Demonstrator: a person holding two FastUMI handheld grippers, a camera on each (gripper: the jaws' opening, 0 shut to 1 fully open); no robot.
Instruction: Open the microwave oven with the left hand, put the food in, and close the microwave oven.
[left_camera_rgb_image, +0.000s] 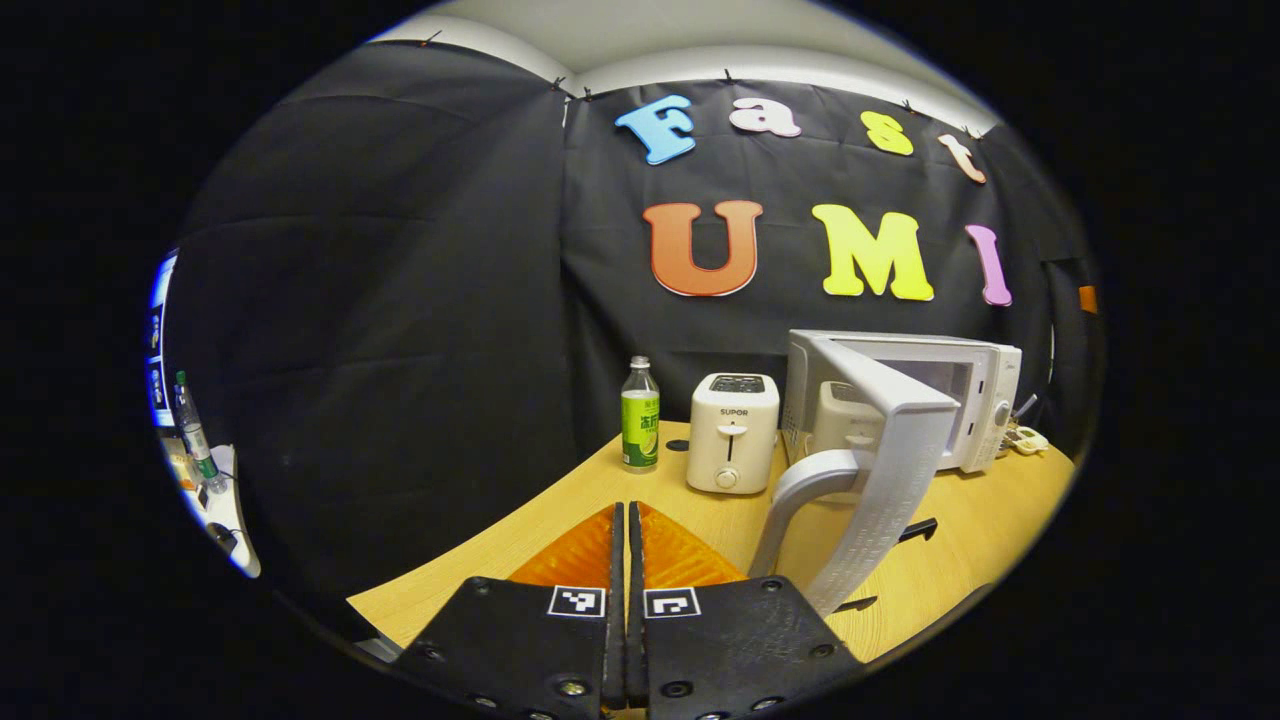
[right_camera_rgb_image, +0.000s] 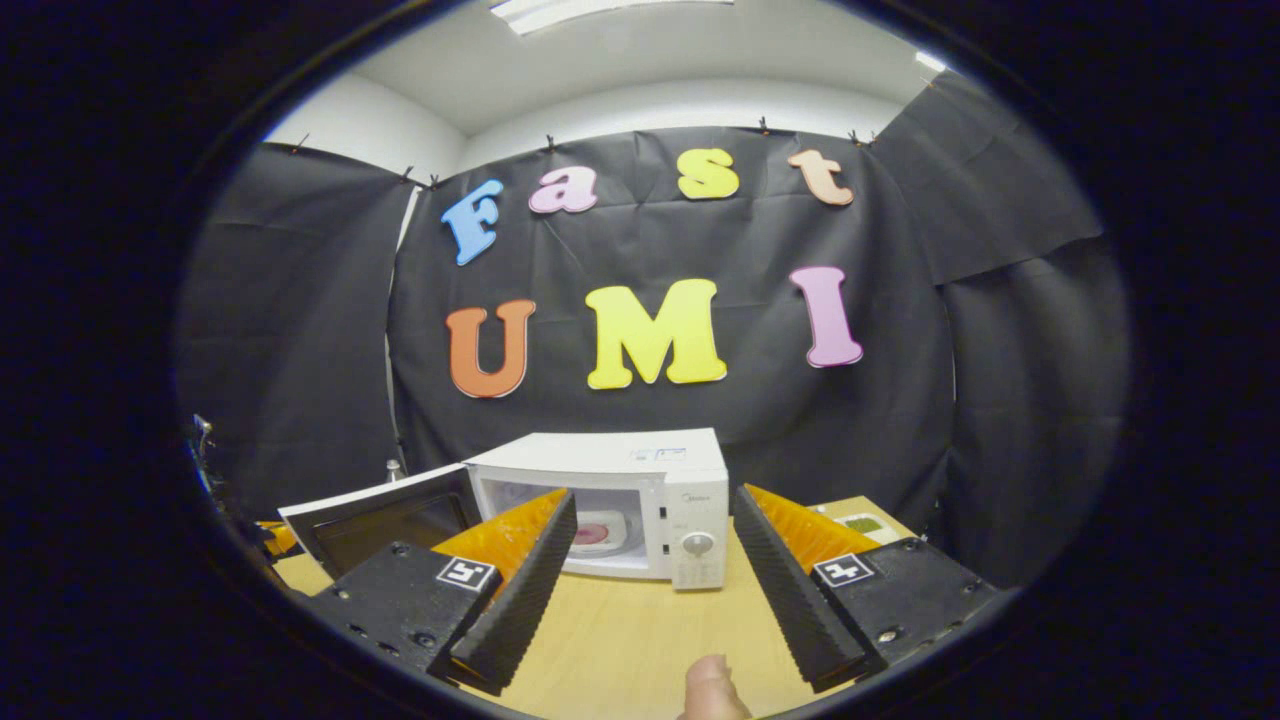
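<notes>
Fingers of the left gripper (left_camera_rgb_image: 627, 540) sit pressed together with nothing between them, low over the wooden table (left_camera_rgb_image: 560, 520) in the left gripper view. Just beyond them stands the microwave door (left_camera_rgb_image: 880, 450), swung wide open with its curved handle (left_camera_rgb_image: 800, 490) toward the camera. Farther back are a white toaster (left_camera_rgb_image: 733, 432) and a green-labelled bottle (left_camera_rgb_image: 640, 415), left of the microwave oven (left_camera_rgb_image: 960, 395). In the right gripper view the right gripper (right_camera_rgb_image: 650, 570) is spread wide and empty, a fingertip (right_camera_rgb_image: 712, 688) below it, and a pink plate (right_camera_rgb_image: 598, 533) of food lies inside the oven's open cavity.
</notes>
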